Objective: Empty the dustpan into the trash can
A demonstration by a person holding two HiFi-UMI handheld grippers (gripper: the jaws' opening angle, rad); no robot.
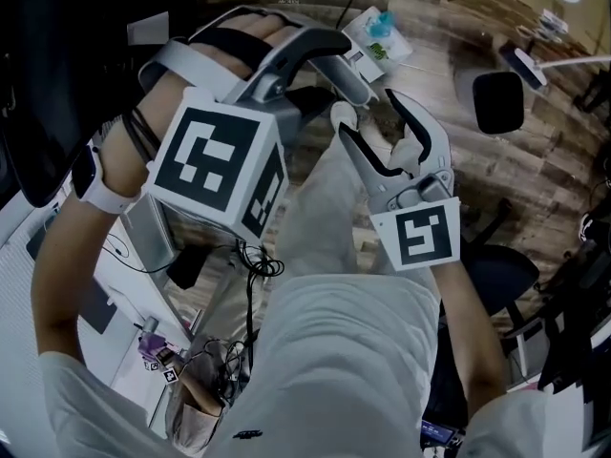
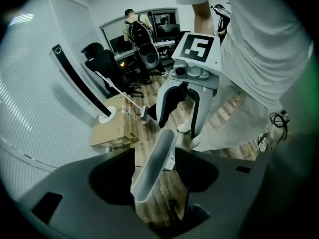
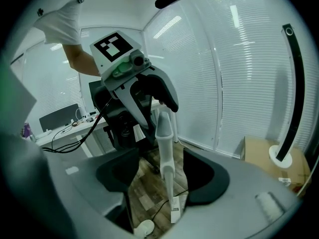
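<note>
The pale grey plastic dustpan handle (image 3: 165, 148) is seen upright over the brown wood-plank floor (image 3: 144, 193); its pan cannot be made out. It is flanked by the released jaws of the left gripper (image 3: 153, 114) and of the right gripper (image 2: 179, 125), with a gap on each side. The person's pale-trousered legs (image 1: 325, 208) are close beside it. Open floor is left towards a brown cardboard box (image 2: 112, 128) bearing a black curved bar (image 2: 75, 78), set by the white slatted blinds (image 3: 239, 73). Black office chairs (image 2: 104, 66) are placed further off.
</note>
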